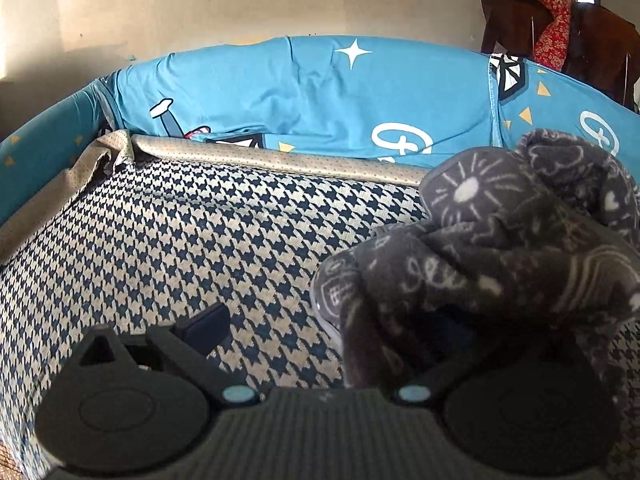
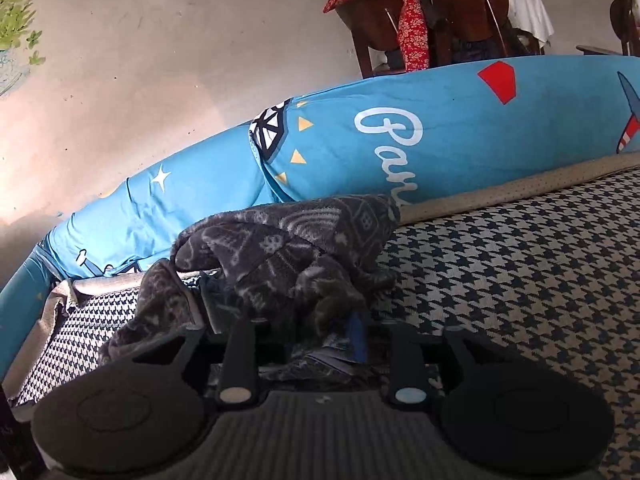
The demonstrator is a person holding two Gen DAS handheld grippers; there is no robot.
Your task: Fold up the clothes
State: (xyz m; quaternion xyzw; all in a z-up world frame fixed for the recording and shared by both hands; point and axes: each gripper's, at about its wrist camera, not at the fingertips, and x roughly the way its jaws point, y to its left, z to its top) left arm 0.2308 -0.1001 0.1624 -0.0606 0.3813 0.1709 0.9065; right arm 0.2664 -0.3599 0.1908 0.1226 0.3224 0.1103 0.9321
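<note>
From my left wrist camera, going left to right with the grey fleece garment [image 1: 500, 248] as my marker: far left of it runs the teal padded side [image 1: 36, 160] of the sofa, then a crumpled beige trim [image 1: 100, 160] along the seat's back edge. The houndstooth seat [image 1: 180, 248] lies bare all the way from that side to the garment, which gives the widest open room. Behind the garment stands the blue printed back cushion [image 1: 320, 92], and above and right of it a dark wooden chair [image 1: 600, 44] with a red patterned cloth [image 1: 548, 16] draped over it. My left gripper [image 1: 320, 340] has its left finger [image 1: 208, 324] bare over the seat; the other one is buried under the bunched fleece, so I cannot tell whether it is clamped.

From my right wrist camera, the garment [image 2: 280, 256] is piled at the seat's back edge against the blue cushion [image 2: 440, 140]. My right gripper [image 2: 304, 332] has its jaws partly apart with fleece bunched between them; I see one blue pad [image 2: 358, 336] against the cloth, but not a firm pinch. Right of the garment the seat [image 2: 520, 280] is bare to the frame's edge.
</note>
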